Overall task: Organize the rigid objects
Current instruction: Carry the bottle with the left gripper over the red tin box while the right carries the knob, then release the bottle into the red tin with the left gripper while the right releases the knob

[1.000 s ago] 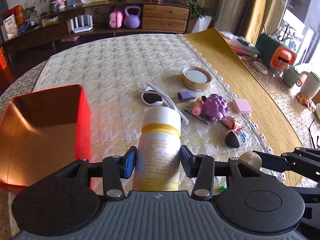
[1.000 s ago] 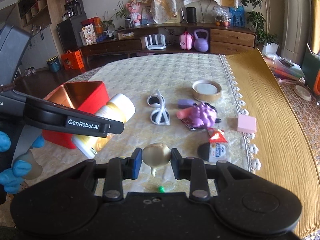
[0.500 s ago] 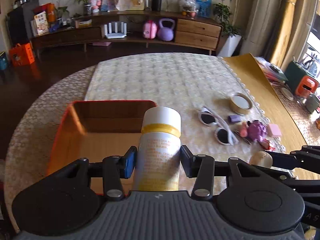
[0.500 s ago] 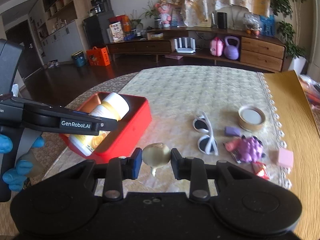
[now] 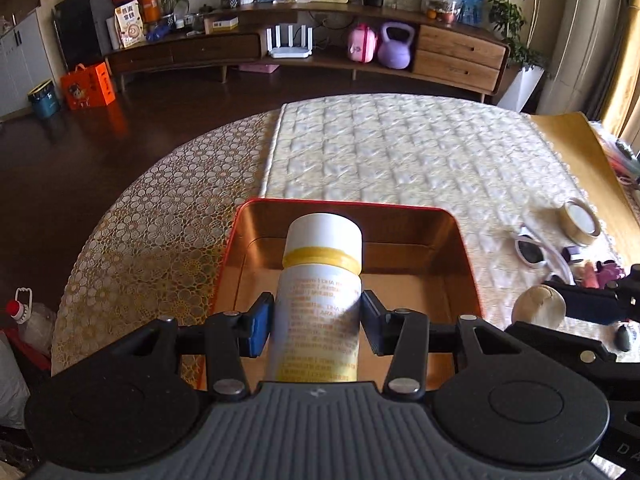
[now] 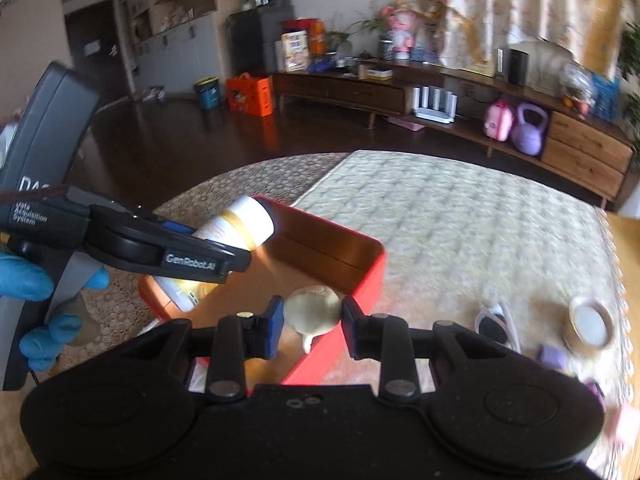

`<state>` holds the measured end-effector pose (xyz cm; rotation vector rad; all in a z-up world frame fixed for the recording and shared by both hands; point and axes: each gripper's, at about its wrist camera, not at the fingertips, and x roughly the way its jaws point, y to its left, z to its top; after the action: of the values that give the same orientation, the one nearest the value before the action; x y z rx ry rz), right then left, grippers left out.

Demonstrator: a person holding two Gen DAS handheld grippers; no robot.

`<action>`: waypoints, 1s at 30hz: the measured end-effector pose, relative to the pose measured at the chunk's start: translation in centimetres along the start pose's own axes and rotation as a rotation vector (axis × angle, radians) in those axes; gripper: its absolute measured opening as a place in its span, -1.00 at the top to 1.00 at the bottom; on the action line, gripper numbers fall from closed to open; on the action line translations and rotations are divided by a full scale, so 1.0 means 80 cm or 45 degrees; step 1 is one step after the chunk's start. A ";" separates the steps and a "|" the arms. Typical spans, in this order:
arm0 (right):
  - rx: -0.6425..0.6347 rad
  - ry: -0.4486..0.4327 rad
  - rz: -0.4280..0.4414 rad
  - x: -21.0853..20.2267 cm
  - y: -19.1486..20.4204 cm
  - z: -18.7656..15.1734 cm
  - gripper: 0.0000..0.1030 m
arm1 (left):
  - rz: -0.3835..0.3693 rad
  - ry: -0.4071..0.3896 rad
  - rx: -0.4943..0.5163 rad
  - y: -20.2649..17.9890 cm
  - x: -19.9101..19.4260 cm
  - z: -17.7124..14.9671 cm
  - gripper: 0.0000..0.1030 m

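My left gripper is shut on a white bottle with a yellow band and white cap, and holds it tilted over the open red tin box. The bottle and the box also show in the right wrist view, with the left gripper over the box's left half. My right gripper is shut on a beige garlic-shaped object above the box's near right edge. This object shows to the right of the box in the left wrist view.
On the quilted mat to the right lie white sunglasses, a tape roll, a purple toy and other small items. The round table's edge curves on the left. A sideboard stands behind.
Both grippers have swung left from the pile of items to the red box. The bottle now hangs over the box's inside, and the garlic-shaped object has reached its right edge.
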<state>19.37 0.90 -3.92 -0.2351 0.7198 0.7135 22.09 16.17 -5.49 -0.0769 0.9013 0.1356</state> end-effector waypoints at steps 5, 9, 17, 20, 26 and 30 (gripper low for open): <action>-0.063 0.047 0.016 0.043 0.005 0.016 0.41 | 0.008 0.040 -0.007 0.011 0.028 0.009 0.11; -0.093 0.088 0.004 0.073 0.007 0.021 0.41 | 0.022 0.077 0.015 0.013 0.050 0.013 0.11; -0.209 0.167 -0.006 0.128 0.014 0.027 0.42 | 0.034 0.110 0.031 0.018 0.071 0.021 0.11; -0.222 0.191 -0.012 0.142 0.015 0.027 0.42 | 0.025 0.119 0.030 0.021 0.080 0.023 0.11; -0.229 0.217 -0.029 0.159 0.015 0.025 0.41 | 0.018 0.126 0.029 0.019 0.088 0.026 0.12; -0.263 0.219 -0.052 0.162 0.019 0.023 0.39 | 0.013 0.125 0.023 0.019 0.090 0.028 0.12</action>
<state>26.17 9.47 -11.21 -0.5036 0.8029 0.7347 28.00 18.54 -9.80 -0.0622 1.0011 0.1343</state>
